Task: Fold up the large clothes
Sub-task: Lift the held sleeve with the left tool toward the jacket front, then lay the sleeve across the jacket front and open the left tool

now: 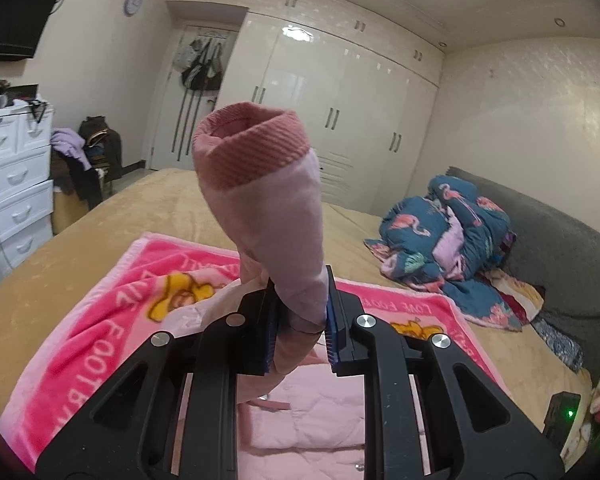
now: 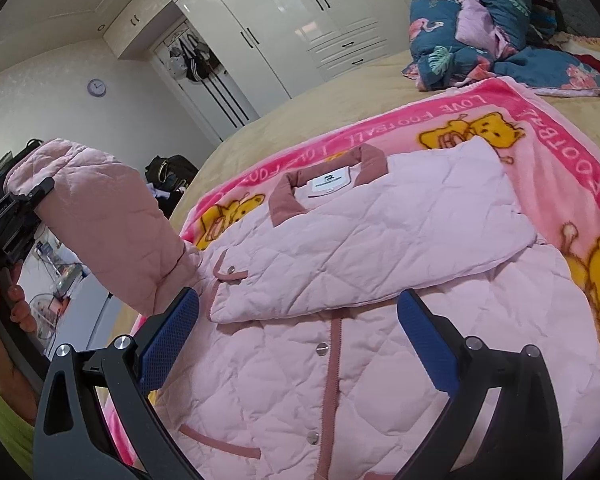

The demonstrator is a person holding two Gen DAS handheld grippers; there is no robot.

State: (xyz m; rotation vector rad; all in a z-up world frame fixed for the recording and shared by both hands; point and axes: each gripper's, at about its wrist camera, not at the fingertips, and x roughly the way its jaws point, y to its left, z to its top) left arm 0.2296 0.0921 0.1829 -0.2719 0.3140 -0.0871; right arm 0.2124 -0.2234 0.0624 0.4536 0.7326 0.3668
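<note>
The pink jacket is lying front-up on the blanket spread over the bed, one sleeve already folded across the chest. The other sleeve is being held near its cuff, clamped in the left gripper, while the right gripper is hovering released above the chest. The sleeve is probably best laid flat across the first one, cuff kept inside the jacket's edge. Room is being left clear all round; the quilt heap sits well apart.
</note>
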